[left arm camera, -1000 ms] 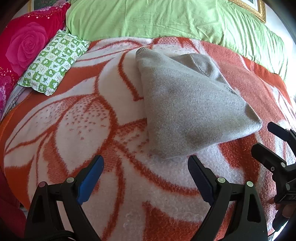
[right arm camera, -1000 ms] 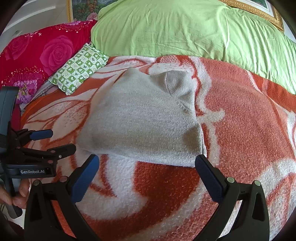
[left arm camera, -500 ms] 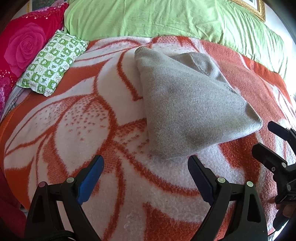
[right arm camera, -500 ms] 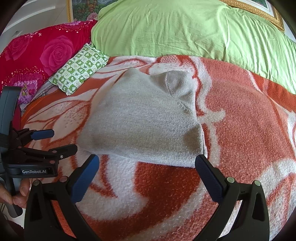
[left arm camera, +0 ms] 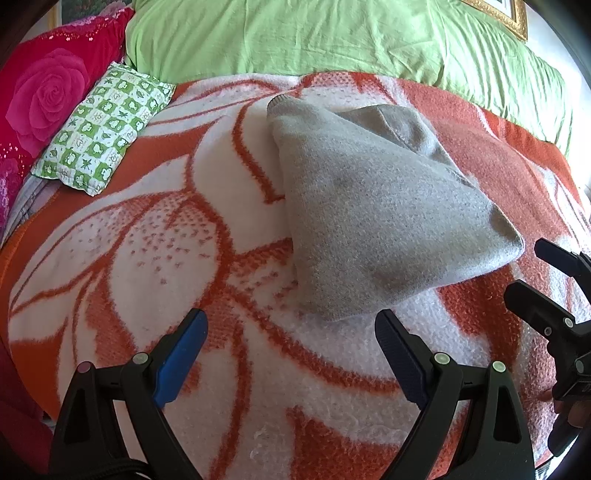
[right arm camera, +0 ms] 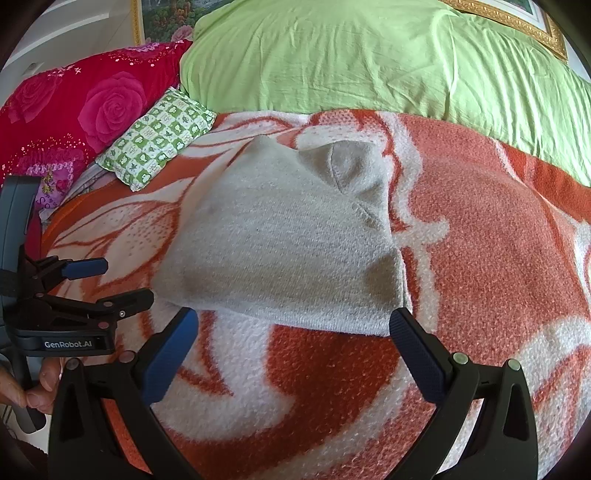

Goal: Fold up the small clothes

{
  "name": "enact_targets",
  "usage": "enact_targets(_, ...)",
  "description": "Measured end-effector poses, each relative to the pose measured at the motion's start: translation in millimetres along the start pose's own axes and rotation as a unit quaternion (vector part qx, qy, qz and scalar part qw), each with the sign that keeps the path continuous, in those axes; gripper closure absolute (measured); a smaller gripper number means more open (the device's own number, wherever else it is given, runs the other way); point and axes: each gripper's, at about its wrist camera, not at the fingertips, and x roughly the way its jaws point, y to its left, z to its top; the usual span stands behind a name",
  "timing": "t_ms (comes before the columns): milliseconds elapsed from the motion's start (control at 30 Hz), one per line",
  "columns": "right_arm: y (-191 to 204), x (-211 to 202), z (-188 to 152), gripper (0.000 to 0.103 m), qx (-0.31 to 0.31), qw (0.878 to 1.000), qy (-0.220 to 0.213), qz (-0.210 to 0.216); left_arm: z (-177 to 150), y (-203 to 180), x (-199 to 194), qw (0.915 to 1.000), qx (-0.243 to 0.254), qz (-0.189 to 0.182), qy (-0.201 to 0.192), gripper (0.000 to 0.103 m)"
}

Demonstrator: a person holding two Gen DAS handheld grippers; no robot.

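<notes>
A small grey knitted garment (left arm camera: pixel 373 206) lies folded on an orange and white flowered blanket (left arm camera: pixel 147 240); it also shows in the right wrist view (right arm camera: pixel 284 240). My left gripper (left arm camera: pixel 291 332) is open and empty, just short of the garment's near left corner. My right gripper (right arm camera: pixel 293 325) is open and empty, its jaws spread along the garment's near edge without touching it. Each gripper shows at the edge of the other's view: the right gripper (left arm camera: pixel 532 269) and the left gripper (right arm camera: pixel 122 280).
A green and white patterned small pillow (left arm camera: pixel 103 129) and a red rose pillow (left arm camera: pixel 44 96) lie at the far left. A light green cover (left arm camera: pixel 332 37) runs across the back of the bed. A gold picture frame (right arm camera: pixel 517 18) hangs behind.
Almost nothing moved. Both grippers stay open and the garment lies where it was; the left wrist view has shifted very slightly.
</notes>
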Motion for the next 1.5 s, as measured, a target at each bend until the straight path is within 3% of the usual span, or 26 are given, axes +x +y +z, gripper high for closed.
enact_targets(1500, -2.6, -0.8, 4.8, 0.000, 0.007, 1.000, -0.001, 0.001, 2.9, -1.9, -0.3, 1.0000, 0.007, -0.003, -0.002, 0.011)
